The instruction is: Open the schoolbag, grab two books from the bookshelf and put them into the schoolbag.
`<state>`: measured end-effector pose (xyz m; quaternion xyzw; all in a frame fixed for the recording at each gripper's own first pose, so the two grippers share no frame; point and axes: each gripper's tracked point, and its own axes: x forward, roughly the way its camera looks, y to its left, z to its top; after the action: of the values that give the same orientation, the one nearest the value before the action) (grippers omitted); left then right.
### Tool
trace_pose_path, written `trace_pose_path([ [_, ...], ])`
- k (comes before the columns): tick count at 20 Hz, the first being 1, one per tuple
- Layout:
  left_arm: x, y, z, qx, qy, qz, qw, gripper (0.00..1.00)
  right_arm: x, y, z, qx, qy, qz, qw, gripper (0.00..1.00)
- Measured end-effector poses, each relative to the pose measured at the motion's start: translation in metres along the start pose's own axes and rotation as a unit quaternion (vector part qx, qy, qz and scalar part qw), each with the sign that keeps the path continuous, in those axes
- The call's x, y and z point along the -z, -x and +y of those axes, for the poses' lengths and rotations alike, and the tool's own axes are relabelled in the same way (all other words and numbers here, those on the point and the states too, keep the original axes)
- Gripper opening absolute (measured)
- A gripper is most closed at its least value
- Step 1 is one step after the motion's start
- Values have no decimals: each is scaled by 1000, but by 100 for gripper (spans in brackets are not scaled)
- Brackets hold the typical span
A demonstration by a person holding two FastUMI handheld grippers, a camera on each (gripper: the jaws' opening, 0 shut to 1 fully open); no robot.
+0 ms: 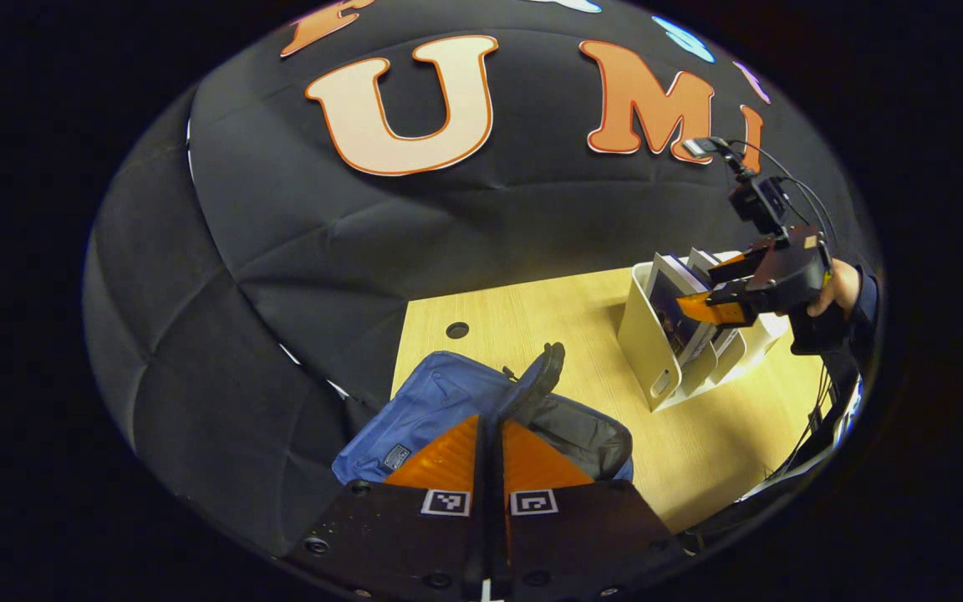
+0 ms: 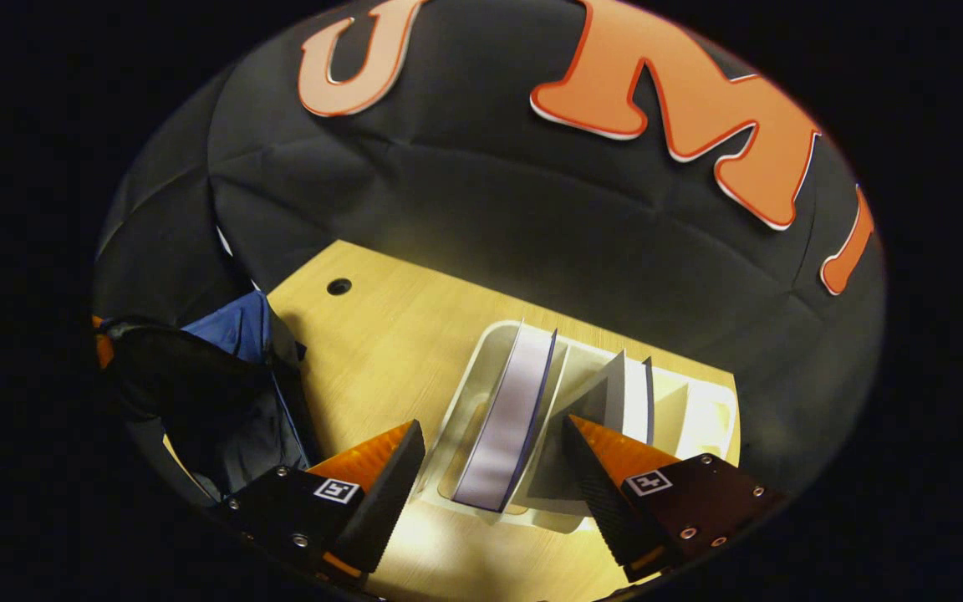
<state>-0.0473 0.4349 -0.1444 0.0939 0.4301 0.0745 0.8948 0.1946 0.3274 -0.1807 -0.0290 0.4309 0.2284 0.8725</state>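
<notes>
Left hand-held gripper [image 1: 488,435] fingers closed together, poss. pinching edge of blue schoolbag [image 1: 440,401], lying unzipped on counter [image 1: 532,318]. Right hand-held gripper [image 2: 494,468] wide open, empty, straddling nearest book [image 2: 505,418] upright in white bookshelf [image 2: 703,418].

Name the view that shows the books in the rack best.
Right gripper view: the books stand close, between the open right gripper fingers, page edges plain in the rack. Left gripper view shows them far off, partly behind that gripper.
</notes>
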Motion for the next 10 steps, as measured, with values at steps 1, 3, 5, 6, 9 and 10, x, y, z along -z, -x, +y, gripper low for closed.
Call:
trace_pose_path([
  [1,-1,-2,0,5,1,1,1000,4,-2,-6,0,0,-13,15,1000,99],
  [3,-2,-7,-1,16,5,1,1000,4,-4,-18,4,-12,-40,53,998,99],
  [5,-4,-10,-2,24,8,-2,1000,3,-1,-28,5,-22,-59,95,993,98],
  [6,-5,-12,-3,29,9,-5,1000,4,0,-35,1,-15,-59,106,993,97],
  [9,-6,-15,-3,36,10,-10,999,3,12,-51,-10,11,-49,147,988,88],
  [10,-6,-15,-5,38,13,-12,999,3,17,-54,-7,10,-55,162,985,87],
])
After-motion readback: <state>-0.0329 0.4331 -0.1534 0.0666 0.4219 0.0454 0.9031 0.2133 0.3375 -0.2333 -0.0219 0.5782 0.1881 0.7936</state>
